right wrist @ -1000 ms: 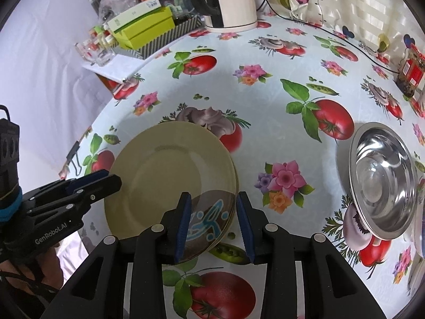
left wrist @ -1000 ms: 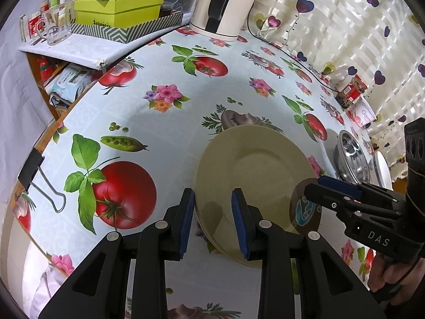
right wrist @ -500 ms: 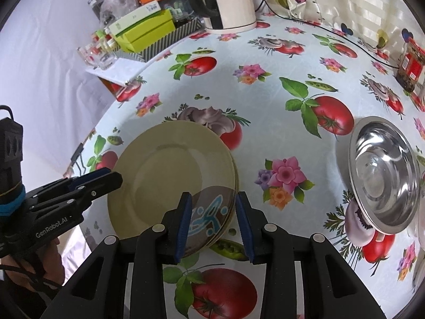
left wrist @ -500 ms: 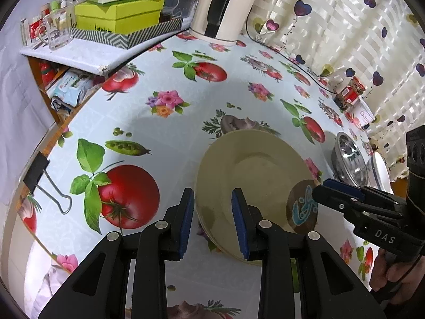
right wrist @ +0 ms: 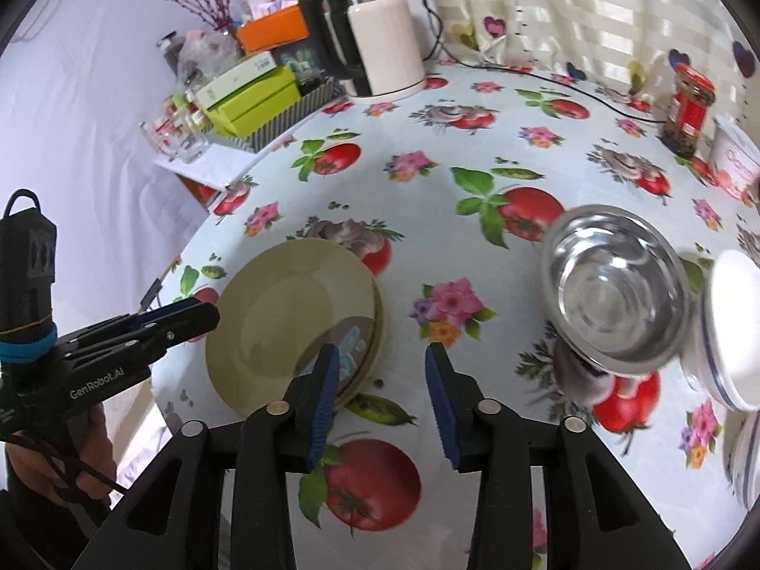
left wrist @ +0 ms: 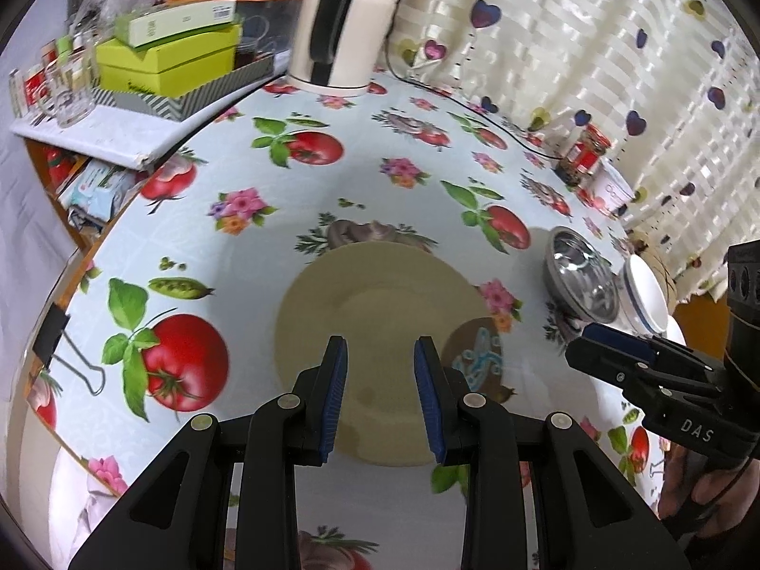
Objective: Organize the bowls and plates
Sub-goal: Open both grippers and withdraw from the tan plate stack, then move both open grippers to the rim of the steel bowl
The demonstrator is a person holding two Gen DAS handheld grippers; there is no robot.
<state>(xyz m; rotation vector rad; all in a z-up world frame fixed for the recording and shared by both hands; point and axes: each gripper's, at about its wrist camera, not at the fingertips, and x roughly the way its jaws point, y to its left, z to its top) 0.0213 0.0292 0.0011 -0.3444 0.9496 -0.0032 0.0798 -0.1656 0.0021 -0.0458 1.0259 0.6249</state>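
My left gripper (left wrist: 378, 392) hangs half-open over the stacked beige plates (left wrist: 380, 332) on the tabletop (left wrist: 294, 218), my right gripper (right wrist: 382, 399) is opening on nothing, and the steel bowl (right wrist: 612, 289) sits empty.

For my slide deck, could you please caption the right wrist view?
Right claw opening, empty, beside stacked beige plates; steel bowl waits to the right on the tablecloth.

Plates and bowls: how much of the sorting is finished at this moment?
Done: the beige round plates sit stacked on the tablecloth. In hand: nothing; the left gripper is open over the stack, the right gripper is opening, empty. Left: the shiny steel bowl and the white blue-rimmed bowl lie separate.
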